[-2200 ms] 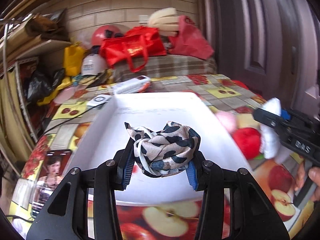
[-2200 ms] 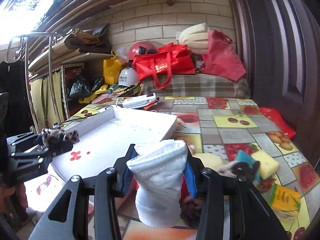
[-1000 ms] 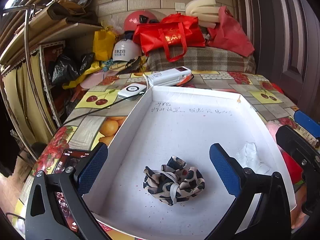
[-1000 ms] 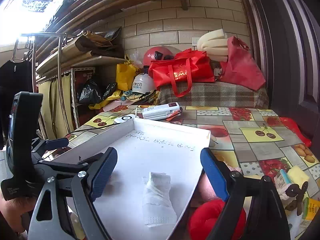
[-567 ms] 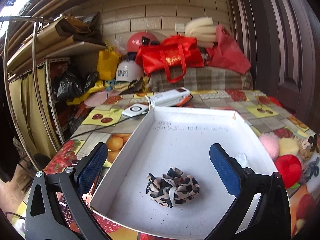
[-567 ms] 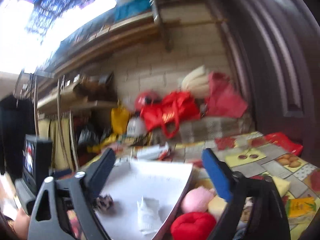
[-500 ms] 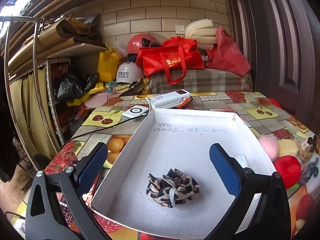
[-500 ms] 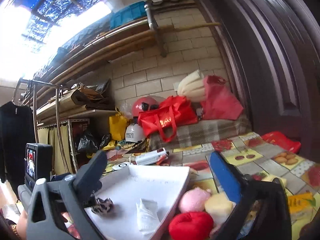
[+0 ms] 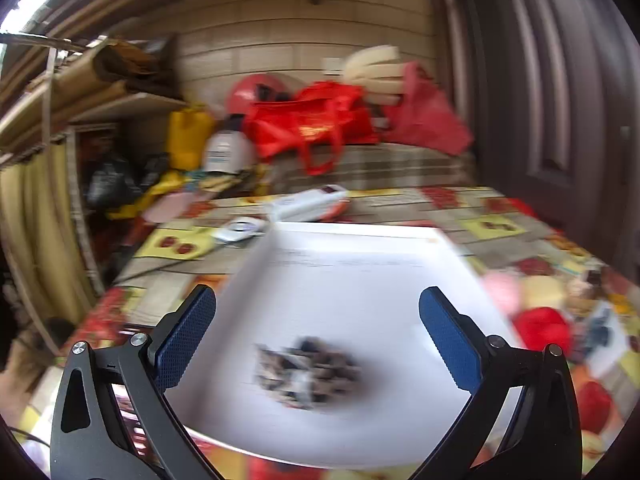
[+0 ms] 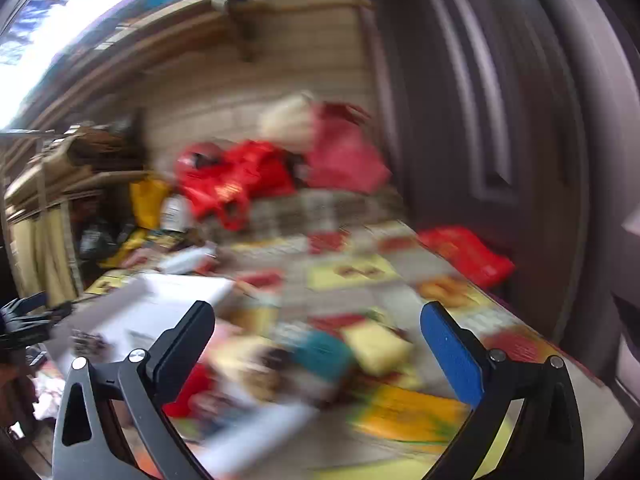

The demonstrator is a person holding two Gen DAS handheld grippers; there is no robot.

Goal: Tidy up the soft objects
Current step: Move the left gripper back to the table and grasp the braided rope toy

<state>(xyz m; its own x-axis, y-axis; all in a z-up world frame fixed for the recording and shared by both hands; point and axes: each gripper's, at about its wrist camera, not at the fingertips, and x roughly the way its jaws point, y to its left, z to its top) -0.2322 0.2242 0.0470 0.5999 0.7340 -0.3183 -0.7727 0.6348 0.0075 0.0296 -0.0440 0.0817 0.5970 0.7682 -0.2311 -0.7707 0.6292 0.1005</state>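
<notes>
Scrunchie [image 9: 306, 374]: lying loose in the white tray [image 9: 360, 272], near end.
Left gripper [image 9: 318, 336]: jaws wide, empty, over the scrunchie.
Right gripper [image 10: 318, 344]: jaws have just been opening, now wide, nothing between them; over the soft pile [image 10: 320, 356], right of the tray.
Risk: view is smeared; a rushed grab could pinch two items or miss.
Counter [image 10: 360, 272]: fruit-print cloth, cluttered.
Room: brick wall, red bags [image 9: 312, 128] far, dark door right.

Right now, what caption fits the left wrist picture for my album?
Open left gripper hovers over a spotted scrunchie lying in the white tray.
</notes>
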